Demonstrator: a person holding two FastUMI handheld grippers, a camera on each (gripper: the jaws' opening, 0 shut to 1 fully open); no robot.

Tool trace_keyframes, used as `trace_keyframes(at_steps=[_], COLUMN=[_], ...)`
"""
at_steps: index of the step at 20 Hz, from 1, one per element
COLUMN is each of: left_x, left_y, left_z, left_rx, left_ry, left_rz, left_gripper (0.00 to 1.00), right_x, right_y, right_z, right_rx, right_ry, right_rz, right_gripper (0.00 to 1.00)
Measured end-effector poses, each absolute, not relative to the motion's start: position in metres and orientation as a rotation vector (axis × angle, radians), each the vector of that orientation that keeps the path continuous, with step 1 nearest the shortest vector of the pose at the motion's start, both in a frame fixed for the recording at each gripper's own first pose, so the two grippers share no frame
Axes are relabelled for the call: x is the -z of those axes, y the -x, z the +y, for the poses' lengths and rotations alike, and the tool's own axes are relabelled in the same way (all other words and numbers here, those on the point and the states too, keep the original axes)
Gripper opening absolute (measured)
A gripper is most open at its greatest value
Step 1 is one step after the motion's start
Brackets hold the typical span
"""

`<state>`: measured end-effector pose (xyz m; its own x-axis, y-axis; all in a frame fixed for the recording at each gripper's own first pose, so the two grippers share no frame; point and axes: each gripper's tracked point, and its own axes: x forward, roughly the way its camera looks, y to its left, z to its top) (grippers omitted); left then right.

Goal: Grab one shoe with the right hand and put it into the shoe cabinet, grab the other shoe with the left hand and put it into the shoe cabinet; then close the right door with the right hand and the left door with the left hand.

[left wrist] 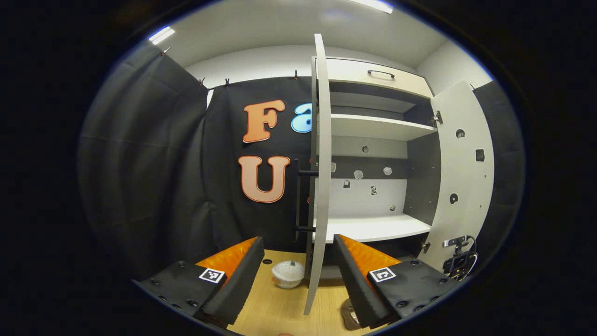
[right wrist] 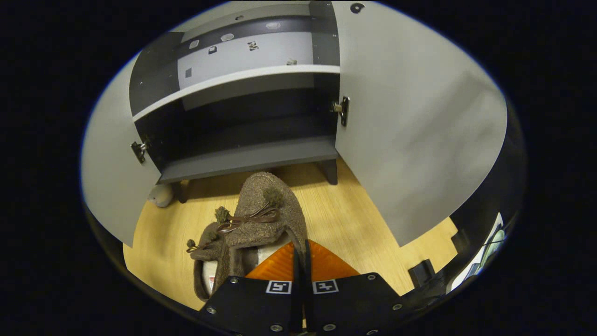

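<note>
My right gripper [right wrist: 301,261] sits at the bottom centre of the right gripper view, its two fingers clenched together on the heel edge of the nearer shoe [right wrist: 266,219], a brown fuzzy slipper with a thin bow and pompoms, which rises from my fingertips toward the middle of the frame. The other shoe [right wrist: 210,256] lies just beside it at lower left, touching it, on the wooden floor [right wrist: 336,219]. Above them, in the upper half of the frame, the shoe cabinet [right wrist: 247,158] stands open, its dark bottom compartment facing me with a pale shelf above it. The right door [right wrist: 410,130] swings out across the right of the frame and the left door [right wrist: 105,186] hangs open at the left edge. A small whitish object [right wrist: 161,195] lies on the floor by the cabinet's left foot.

My left gripper [left wrist: 298,275] is released, its fingers spread wide apart at the bottom of the left gripper view and holding nothing. Between them, edge-on up the centre of the frame, stands the left door, and low behind it a small white round thing rests on the floor. To the right the cabinet's pale shelves show, with the right door open at far right.
</note>
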<state>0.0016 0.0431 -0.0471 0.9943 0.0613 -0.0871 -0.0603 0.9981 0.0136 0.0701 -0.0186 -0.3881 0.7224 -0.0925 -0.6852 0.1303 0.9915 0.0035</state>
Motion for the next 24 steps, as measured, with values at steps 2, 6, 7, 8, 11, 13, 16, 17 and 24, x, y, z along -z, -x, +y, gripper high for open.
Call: trace_keyframes(at_steps=[2,6,7,8,11,13,16,17,24], left_x=[0.046,0.041,0.040,0.041,0.043,0.045,0.048,0.048,0.048], left_y=[-0.001,-0.002,-0.001,-0.001,-0.001,-0.001,0.000,0.001,0.005], left_z=[0.043,0.044,0.045,0.045,0.044,0.040,0.037,0.036,0.043], left_rx=[-0.052,-0.047,-0.046,-0.045,-0.044,-0.031,-0.029,-0.029,-0.076], left_ry=[-0.013,-0.022,-0.021,-0.020,-0.023,-0.030,-0.040,-0.037,-0.044], left_rz=[0.083,0.066,0.065,0.066,0.069,0.069,0.075,0.077,0.084], left_gripper=[0.96,0.96,0.96,0.96,0.96,0.96,0.96,0.96,0.96], right_x=[0.355,0.288,0.272,0.252,0.201,0.176,0.140,0.132,0.126], right_y=[-0.077,-0.106,-0.114,-0.121,-0.152,-0.174,-0.213,-0.227,-0.329], right_z=[-0.007,0.010,0.014,0.019,0.031,0.034,0.041,0.041,0.042], right_rx=[0.097,0.057,0.050,0.041,0.017,0.020,0.016,0.016,0.044], right_ry=[-0.076,-0.112,-0.115,-0.125,-0.146,-0.155,-0.176,-0.178,-0.195], right_rz=[0.726,0.676,0.653,0.627,0.559,0.525,0.468,0.452,0.452], right_gripper=[0.02,0.02,0.02,0.01,0.02,0.02,0.02,0.02,0.02])
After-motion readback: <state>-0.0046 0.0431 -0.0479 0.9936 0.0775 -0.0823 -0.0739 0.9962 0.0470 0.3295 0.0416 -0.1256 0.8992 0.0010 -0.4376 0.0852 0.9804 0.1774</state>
